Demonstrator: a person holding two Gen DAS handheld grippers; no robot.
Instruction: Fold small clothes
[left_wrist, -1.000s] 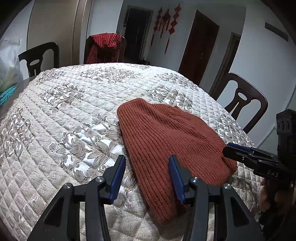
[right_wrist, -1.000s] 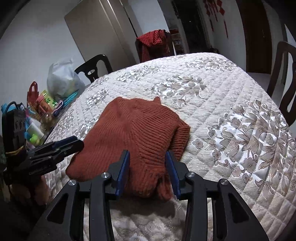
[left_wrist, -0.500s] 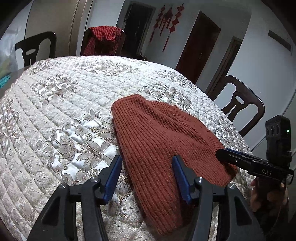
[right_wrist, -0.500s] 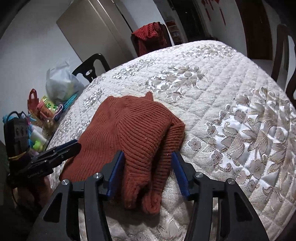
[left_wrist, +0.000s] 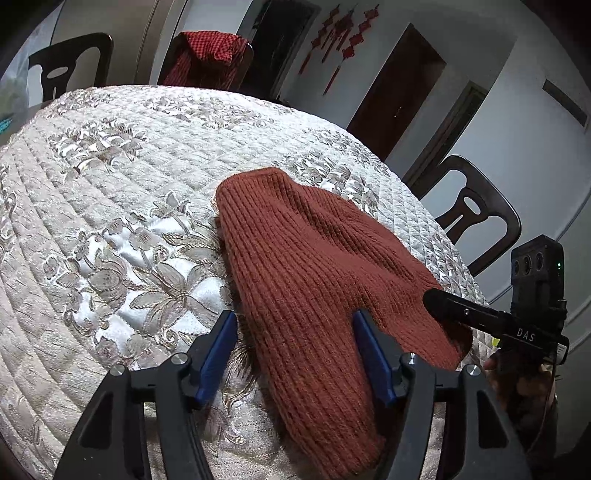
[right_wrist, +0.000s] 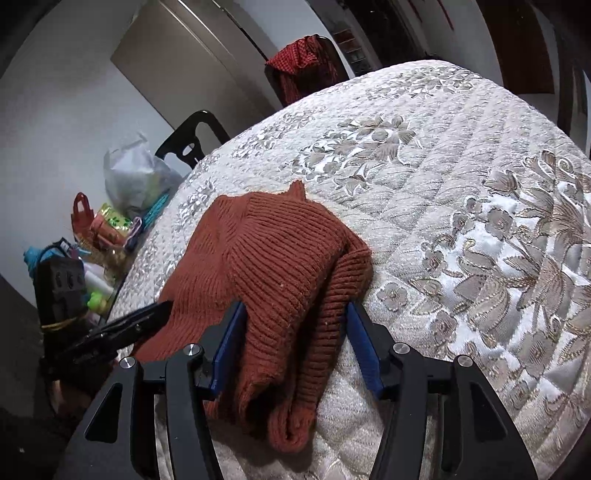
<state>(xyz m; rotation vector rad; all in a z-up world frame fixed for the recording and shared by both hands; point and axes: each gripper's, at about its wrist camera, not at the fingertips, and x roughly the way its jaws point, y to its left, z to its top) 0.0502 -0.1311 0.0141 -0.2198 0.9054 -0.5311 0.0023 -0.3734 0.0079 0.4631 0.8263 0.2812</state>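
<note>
Both grippers' fingers (left_wrist: 218, 347) just opened wider, straddling knit hat (left_wrist: 314, 266).

Dim indoor light, cool and flat, in both wrist views. Satin patches of quilted cover (left_wrist: 122, 240) catch white glare; same sheen on cover's right side in right wrist view. Soft dark shadow under near edge of knitted garment (right_wrist: 280, 280). Doorway (left_wrist: 280, 44) in background nearly black. Strong fisheye bending: walls and table edge curve, corners cut off in black. Focus fairly sharp mid-frame, slightly soft and grainy toward edges.
</note>
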